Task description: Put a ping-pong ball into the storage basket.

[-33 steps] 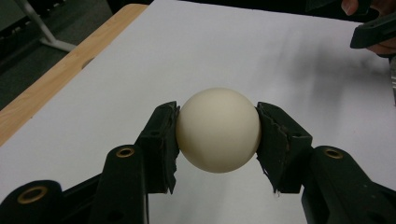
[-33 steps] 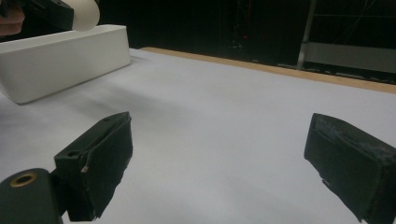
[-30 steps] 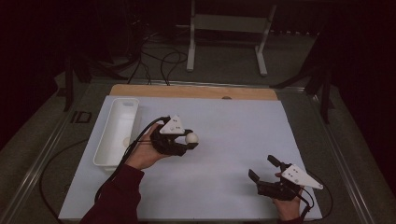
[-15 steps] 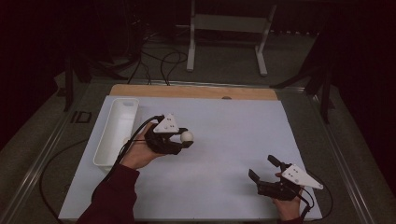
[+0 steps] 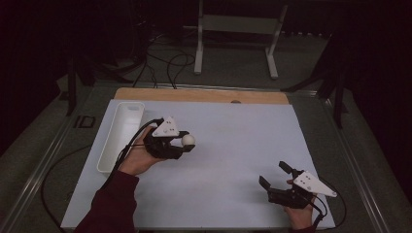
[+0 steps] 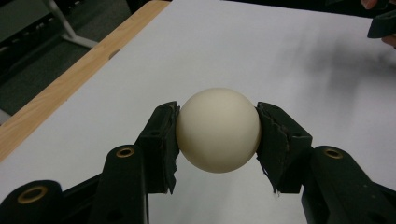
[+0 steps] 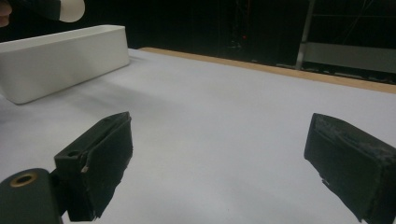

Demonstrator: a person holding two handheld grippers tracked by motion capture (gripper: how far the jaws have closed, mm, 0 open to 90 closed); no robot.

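A cream-white ball (image 6: 218, 129) sits squeezed between the two black pads of my left gripper (image 6: 217, 135). In the high view that ball (image 5: 188, 140) is held above the white sheet, left of centre, by the left gripper (image 5: 185, 144), just right of the white tray (image 5: 114, 145). My right gripper (image 5: 275, 175) rests low at the front right of the sheet, jaws wide apart. Its own view shows the right gripper (image 7: 219, 158) with only bare sheet between the pads (image 7: 107, 158).
The long white tray (image 7: 56, 60) lies along the sheet's left edge. A wooden board edge (image 5: 199, 95) runs along the far side. Cables and a metal stand (image 5: 233, 29) lie on the floor behind the table. The white sheet (image 5: 233, 141) covers the tabletop.
The left hand with the ball has drifted slightly toward the tray and away from me. The right gripper has stayed put.
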